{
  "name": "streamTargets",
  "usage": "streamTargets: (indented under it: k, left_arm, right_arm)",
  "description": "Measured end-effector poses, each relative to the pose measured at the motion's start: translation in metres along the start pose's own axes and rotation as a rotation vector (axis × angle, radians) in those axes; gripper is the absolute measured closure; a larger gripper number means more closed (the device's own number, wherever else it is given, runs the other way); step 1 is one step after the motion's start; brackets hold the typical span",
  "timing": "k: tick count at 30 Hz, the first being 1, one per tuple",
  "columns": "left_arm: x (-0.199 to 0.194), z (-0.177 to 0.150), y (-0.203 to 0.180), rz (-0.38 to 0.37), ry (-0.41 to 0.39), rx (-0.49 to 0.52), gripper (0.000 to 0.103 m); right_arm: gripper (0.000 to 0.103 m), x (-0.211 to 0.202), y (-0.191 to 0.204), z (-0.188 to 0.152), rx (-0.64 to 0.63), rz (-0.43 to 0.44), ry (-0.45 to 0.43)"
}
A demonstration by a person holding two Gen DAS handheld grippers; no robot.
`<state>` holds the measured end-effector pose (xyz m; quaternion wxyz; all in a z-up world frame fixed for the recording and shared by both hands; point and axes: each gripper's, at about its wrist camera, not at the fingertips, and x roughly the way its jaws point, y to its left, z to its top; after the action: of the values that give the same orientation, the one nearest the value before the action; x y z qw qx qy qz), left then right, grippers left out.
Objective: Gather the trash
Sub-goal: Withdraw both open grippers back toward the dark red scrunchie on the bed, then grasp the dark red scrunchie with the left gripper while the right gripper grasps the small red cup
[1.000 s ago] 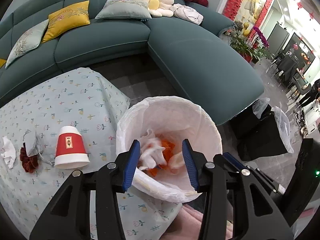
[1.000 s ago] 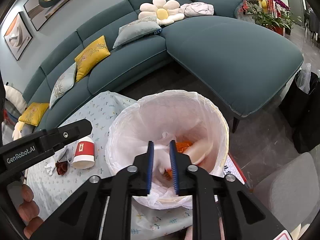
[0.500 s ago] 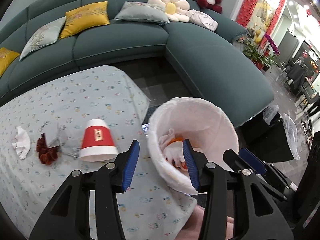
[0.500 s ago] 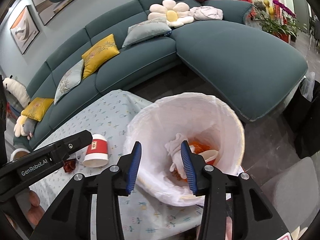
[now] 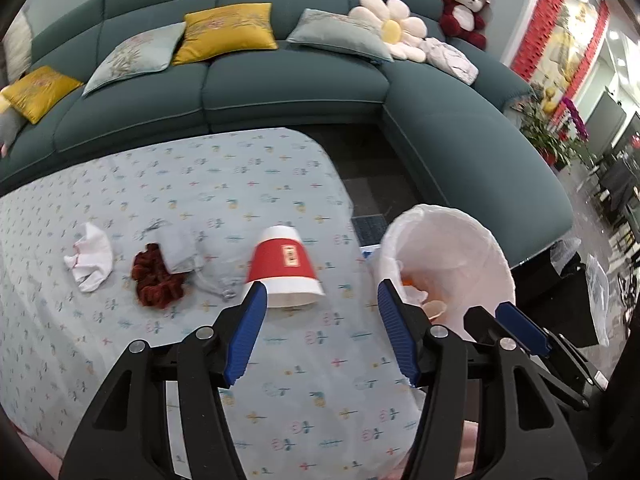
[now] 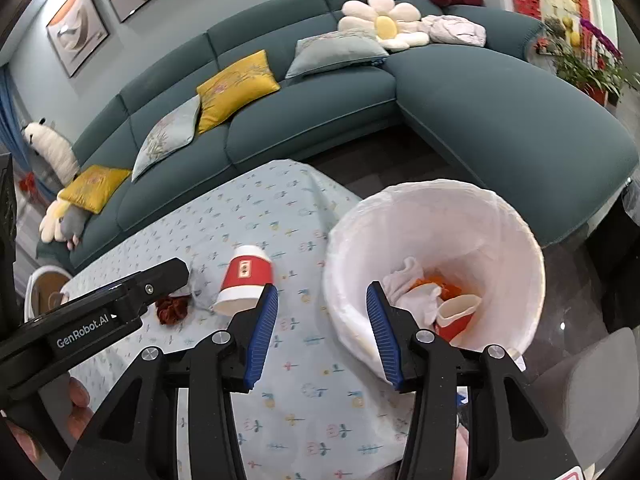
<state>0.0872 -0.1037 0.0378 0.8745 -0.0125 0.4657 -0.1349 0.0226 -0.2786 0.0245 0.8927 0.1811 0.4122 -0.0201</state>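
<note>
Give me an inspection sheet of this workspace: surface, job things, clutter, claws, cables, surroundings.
Surface: table under a patterned cloth.
Job's things: upside-down red cup, white tissue, dark red scrunchie, grey wrapper on the cloth; lined bin at the table's edge, holding trash.
Clutter: nothing seen.
Claws: left claw and right claw open, empty, jaws just been opening.
Cables: nothing seen.
Surroundings: teal sofa, cushions, plush toys.

Bare tablecloth (image 5: 280, 360) lies open before the upturned paper cup (image 5: 285, 266); the lined bin (image 5: 472, 248) crowds its right.
</note>
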Motion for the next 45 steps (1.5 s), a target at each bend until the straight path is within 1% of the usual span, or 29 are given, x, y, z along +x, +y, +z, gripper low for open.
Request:
streamTargets:
  k: [10, 12, 14, 23, 31, 38, 41, 45]
  left_arm:
    - [-0.007, -0.011, 0.062, 0.072, 0.001, -0.072, 0.048]
    - [-0.007, -0.014, 0.075, 0.082, 0.006, -0.091, 0.046]
    - [-0.007, -0.017, 0.089, 0.094, 0.009, -0.117, 0.041]
    - [0.009, -0.031, 0.145, 0.137, 0.046, -0.200, 0.038]
    - [0.040, -0.037, 0.177, 0.134, 0.105, -0.225, 0.038]
    - [0.072, -0.031, 0.190, 0.108, 0.153, -0.240, 0.038]
    - [0.083, -0.027, 0.198, 0.099, 0.166, -0.281, 0.038]
    - [0.093, -0.020, 0.213, 0.100, 0.162, -0.345, 0.038]
  right_arm:
    - [0.057, 0.010, 0.044, -0.010, -0.053, 0.020, 0.036]
    - [0.057, 0.013, 0.053, -0.012, -0.065, 0.024, 0.044]
    - [0.057, 0.016, 0.059, -0.013, -0.073, 0.028, 0.051]
    - [0.057, 0.044, 0.088, -0.023, -0.091, 0.044, 0.100]
    - [0.057, 0.088, 0.111, -0.033, -0.102, 0.058, 0.159]
    - [0.057, 0.128, 0.123, -0.037, -0.100, 0.070, 0.205]
    - [0.057, 0.142, 0.125, -0.036, -0.093, 0.071, 0.219]
    - [0.057, 0.158, 0.125, -0.033, -0.083, 0.073, 0.229]
